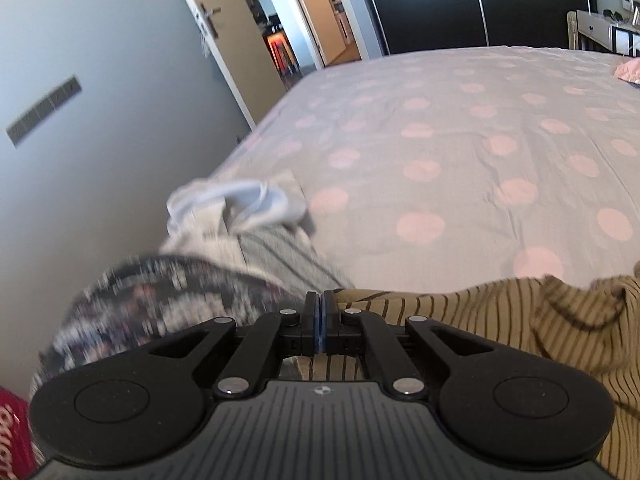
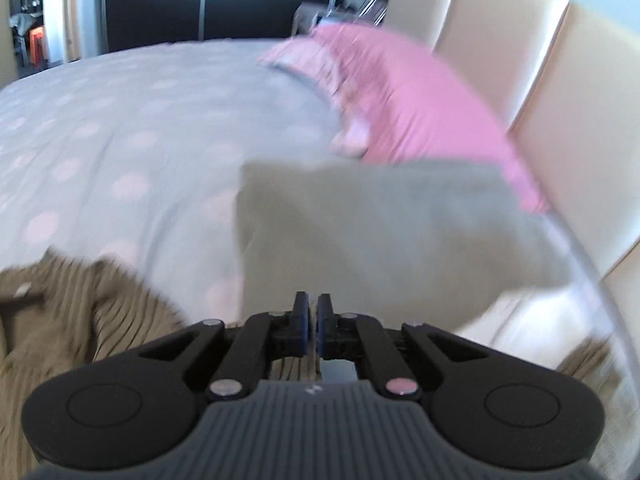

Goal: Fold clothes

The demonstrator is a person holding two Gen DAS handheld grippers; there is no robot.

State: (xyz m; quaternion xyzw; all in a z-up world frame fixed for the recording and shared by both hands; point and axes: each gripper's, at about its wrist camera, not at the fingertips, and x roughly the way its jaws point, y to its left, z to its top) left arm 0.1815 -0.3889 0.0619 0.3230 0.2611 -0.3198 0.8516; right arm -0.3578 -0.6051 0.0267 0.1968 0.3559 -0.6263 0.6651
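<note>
Both grippers are closed: left gripper (image 1: 320, 300) pinches the edge of the tan striped garment (image 1: 500, 312), right gripper (image 2: 312, 308) also looks clamped on it. It hangs over the dotted bedcover (image 1: 440, 140), beside a clothes pile (image 1: 224, 232).

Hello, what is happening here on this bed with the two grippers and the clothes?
A person is folding laundry on a bed with a dotted cover, holding a gripper in each hand. Both the left gripper and the right gripper have their fingers shut, each apparently pinching an edge of the tan striped garment. More clothes lie heaped at the bed's edge. A grey pillow and a pink pillow are near the headboard.
</note>
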